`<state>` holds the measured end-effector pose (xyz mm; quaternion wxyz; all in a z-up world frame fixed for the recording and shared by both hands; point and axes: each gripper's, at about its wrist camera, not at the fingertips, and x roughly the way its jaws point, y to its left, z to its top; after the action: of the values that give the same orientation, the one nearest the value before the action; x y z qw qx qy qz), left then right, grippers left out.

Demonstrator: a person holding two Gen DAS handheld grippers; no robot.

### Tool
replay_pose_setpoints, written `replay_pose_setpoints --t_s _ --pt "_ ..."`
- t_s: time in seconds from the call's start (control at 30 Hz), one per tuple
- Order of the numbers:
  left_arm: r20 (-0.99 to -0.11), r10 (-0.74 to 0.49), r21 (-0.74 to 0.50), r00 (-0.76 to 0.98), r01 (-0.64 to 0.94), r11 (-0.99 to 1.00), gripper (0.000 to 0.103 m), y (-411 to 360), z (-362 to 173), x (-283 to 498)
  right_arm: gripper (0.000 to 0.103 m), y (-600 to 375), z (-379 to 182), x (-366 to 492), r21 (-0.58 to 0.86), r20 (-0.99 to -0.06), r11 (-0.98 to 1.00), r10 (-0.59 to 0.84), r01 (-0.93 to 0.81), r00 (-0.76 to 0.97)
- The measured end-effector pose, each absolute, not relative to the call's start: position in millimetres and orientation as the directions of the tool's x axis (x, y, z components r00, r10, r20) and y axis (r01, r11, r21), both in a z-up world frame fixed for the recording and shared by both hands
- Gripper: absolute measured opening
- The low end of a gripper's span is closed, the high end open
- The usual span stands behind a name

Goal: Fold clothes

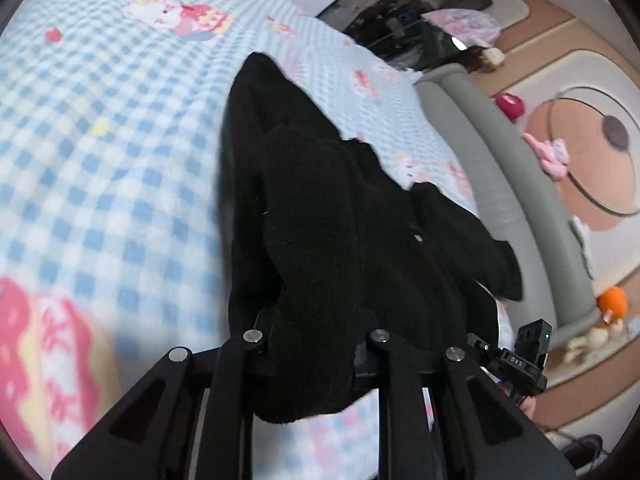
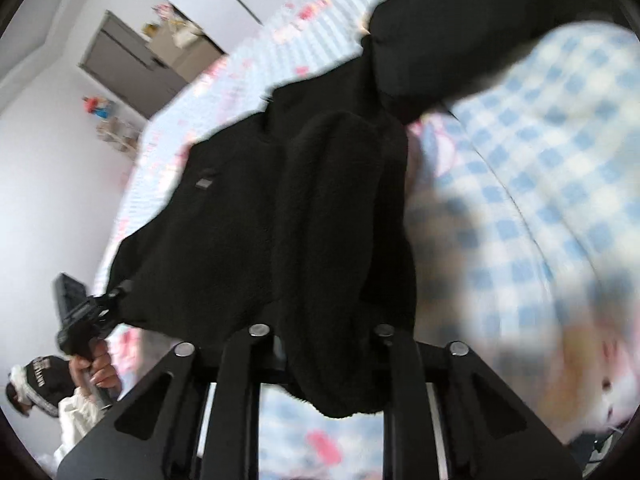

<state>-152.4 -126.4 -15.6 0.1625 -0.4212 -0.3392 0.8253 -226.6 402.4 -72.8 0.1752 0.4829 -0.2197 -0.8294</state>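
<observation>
Checked bedsheet point(image 1: 100, 140), black fleece point(image 1: 312, 220) hiding fingertips

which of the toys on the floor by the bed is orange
The round orange toy at the foot of the grey bed frame. The ball further up is dark red, and the plush between them is pink.

We see a black garment point(image 1: 312, 216) of fuzzy, matt fleece cloth. The bed cover point(image 1: 104, 128) looks soft, checked woven cloth. Claw arms point(image 1: 224, 392) are matt black plastic with shiny metal pins.
</observation>
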Motion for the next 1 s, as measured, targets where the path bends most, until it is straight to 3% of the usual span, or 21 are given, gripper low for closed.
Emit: replay_pose_setpoints --t_s 0.3,0.37,0.47,0.53,0.6,0.63,0.7,0.87,0.9,1.0 --pt "-0.595 0.535 -0.697 -0.600 0.052 -0.716 0.019 -128 16 -76 0.016 411 -39 -148 0.609 -0.663 -0.784 -0.586 0.120 -0.466" --pt "-0.610 0.528 -0.691 -0.591 0.071 -0.719 0.019 -122 5 -61 0.017 416 -41 -132 0.598 -0.676 -0.794 -0.574 0.112 -0.462" --pt "-0.705 0.505 -0.652 -0.498 0.177 -0.737 0.023 -117 -37 -56 0.026 422 -82 -129 0.561 -0.753 -0.828 -0.521 0.020 -0.402" --pt "-0.717 0.504 -0.658 -0.481 0.229 -0.718 0.031 -123 -52 -49 0.030 428 -100 -128 0.570 -0.765 -0.821 -0.524 -0.016 -0.376" --pt "-0.731 0.450 -0.621 -0.513 0.226 -0.751 0.034 -128 -37 -40 0.034 434 -98 -124 0.590 -0.742 -0.807 -0.539 -0.007 -0.398" --pt "-0.741 0.419 -0.593 -0.525 0.217 -0.775 0.037 -129 -29 -38 0.043 438 -89 -122 0.576 -0.740 -0.818 -0.524 0.004 -0.422" --pt "-0.755 0.356 -0.534 -0.551 0.202 -0.821 0.037 -130 -12 -34 0.049 450 -76 -118 0.547 -0.738 -0.837 -0.482 -0.001 -0.473" --pt "-0.735 0.117 -0.376 -0.668 0.258 -0.890 0.036 -123 30 -42 0.050 466 -46 -118 0.467 -0.712 -0.884 -0.367 -0.013 -0.598" --pt "-0.700 0.118 -0.386 -0.705 0.234 -0.892 0.037 -125 37 -42 0.050 456 -36 -118 0.455 -0.697 -0.890 -0.368 0.017 -0.615" --pt "-0.625 0.317 -0.506 -0.713 0.061 -0.860 0.044 -107 35 -62 0.050 428 -25 -121 0.427 -0.667 -0.900 -0.377 0.085 -0.643"
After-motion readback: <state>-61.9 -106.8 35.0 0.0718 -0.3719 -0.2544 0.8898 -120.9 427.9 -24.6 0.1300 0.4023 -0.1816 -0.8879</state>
